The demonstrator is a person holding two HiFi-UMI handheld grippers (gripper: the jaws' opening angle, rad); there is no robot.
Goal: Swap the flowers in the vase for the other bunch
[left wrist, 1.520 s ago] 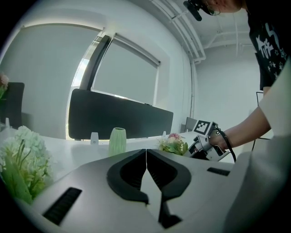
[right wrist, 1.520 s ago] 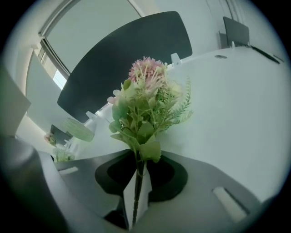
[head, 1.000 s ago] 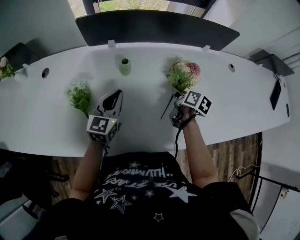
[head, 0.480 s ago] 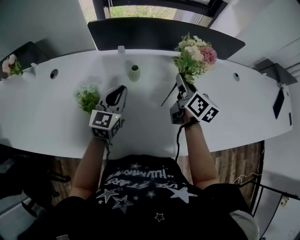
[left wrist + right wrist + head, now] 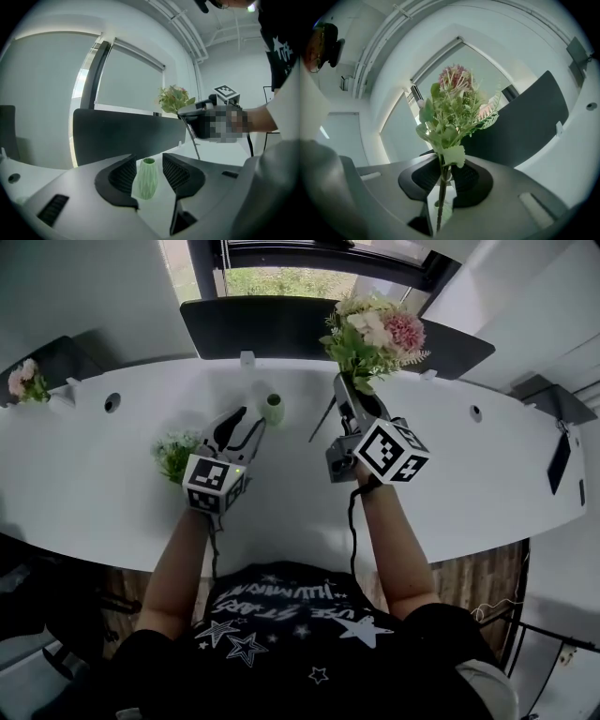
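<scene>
- Left gripper (image 5: 247,420): fingers have just been opening, now spread; green vase (image 5: 273,409) on desk (image 5: 469,474) sits between them, not pinched.
- Right gripper (image 5: 344,395): fingers pinching pink bunch (image 5: 375,329) by the stems, upright above desk.

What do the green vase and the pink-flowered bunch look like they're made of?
Vase: pale green, matte, faceted diamond relief, no glare. Moulded plastic or unglazed ceramic; can't tell which.
Bunch: probably artificial. The thin, straight, dark stem looks like plastic over wire, and the flat, even-coloured leaves look like fabric.
</scene>
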